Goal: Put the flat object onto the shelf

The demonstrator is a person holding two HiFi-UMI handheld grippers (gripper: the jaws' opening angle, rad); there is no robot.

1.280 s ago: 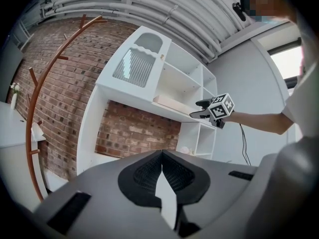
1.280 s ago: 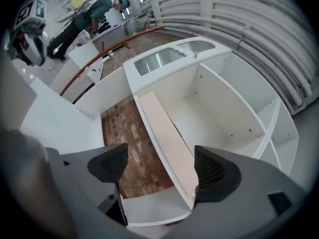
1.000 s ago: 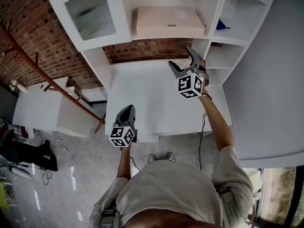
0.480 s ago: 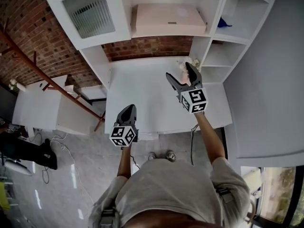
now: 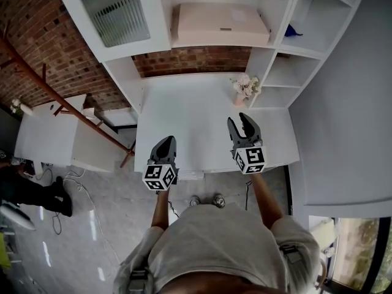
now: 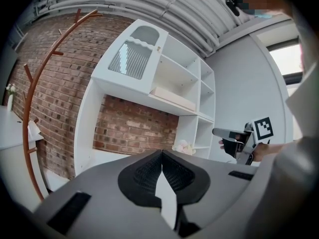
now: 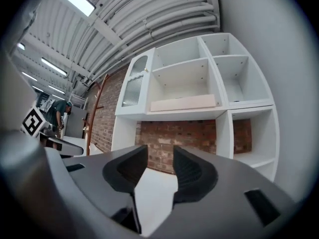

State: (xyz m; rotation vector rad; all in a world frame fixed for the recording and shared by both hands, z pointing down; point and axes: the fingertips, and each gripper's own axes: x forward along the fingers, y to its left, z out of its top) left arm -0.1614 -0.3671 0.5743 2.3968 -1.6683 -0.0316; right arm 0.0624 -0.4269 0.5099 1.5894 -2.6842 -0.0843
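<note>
standing over the worktop [image 5: 184, 118], the white shelf unit [image 5: 214, 43] already carries the flat object [image 5: 220, 22] on its middle shelf, so the task looks done. right tool [image 5: 237, 120], jaws just closing to a narrow gap, holds nothing; left tool [image 5: 166, 141] is pressed together, empty.

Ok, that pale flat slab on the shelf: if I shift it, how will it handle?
The slab keeps straight edges with no sag, so probably stiff. It spans most of its shelf bay, so gripped at one end it would likely pivot. Its smooth face may slide easily.
</note>
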